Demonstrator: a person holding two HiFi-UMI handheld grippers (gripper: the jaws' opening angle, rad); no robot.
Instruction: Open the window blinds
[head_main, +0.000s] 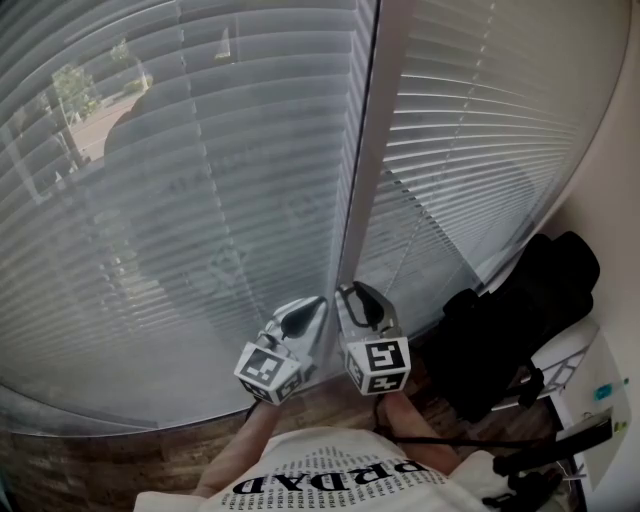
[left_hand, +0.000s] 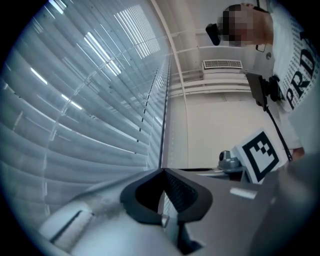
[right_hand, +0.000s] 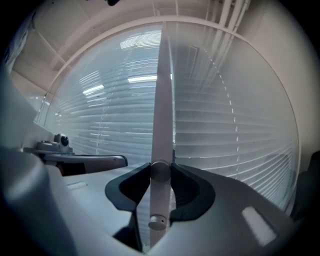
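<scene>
wand (right_hand: 162, 100) of the blinds (right_hand: 240, 130) pinched by the right gripper (right_hand: 161, 169); left gripper (left_hand: 163, 171) closed, empty (just beside it).

Left gripper (left_hand: 163, 171) — jaws touching at their tips — points along the blinds (left_hand: 75, 105).

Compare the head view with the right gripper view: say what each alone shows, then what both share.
Head view only: the wooden floor, the person's printed shirt, the marker cubes. Right gripper view only: the right claw clamped on the white wand, seen close up. Both: the lowered slat blinds and the left claw.
</scene>
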